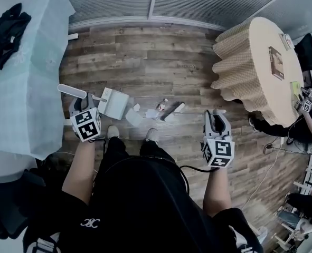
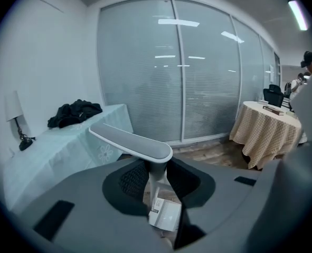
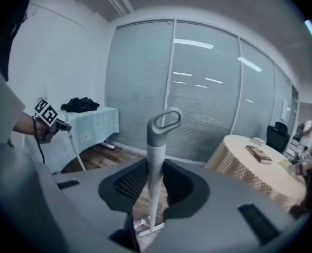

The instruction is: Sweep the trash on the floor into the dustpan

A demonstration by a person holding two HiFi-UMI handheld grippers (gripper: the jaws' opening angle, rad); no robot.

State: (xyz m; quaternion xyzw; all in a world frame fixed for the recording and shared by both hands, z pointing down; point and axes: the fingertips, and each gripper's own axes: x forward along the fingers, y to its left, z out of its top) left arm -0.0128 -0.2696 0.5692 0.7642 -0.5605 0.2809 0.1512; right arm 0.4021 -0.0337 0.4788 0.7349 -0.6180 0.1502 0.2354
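Note:
I stand on a wood floor with a tool in each hand. My left gripper [image 1: 82, 103] is shut on the long handle [image 2: 132, 140] of a white dustpan [image 1: 113, 103], which rests on the floor in front of my left foot and shows below the jaws as the dustpan [image 2: 166, 215]. My right gripper [image 1: 217, 116] is shut on the upright grey broom handle [image 3: 157, 157], whose loop top stands above the jaws. The broom head [image 1: 172, 111] lies on the floor right of the dustpan. Small scraps of trash [image 1: 161, 106] and a white paper piece [image 1: 134, 118] lie between broom head and dustpan.
A table under a pale blue cloth [image 1: 24, 88] with black clothing [image 1: 5, 28] stands at the left. A round table in a beige checked cloth [image 1: 251, 62] stands at the right, with a seated person [image 1: 309, 115] beyond it. A frosted glass wall [image 1: 156, 1] closes the far side. A cable [image 1: 274, 162] runs over the floor.

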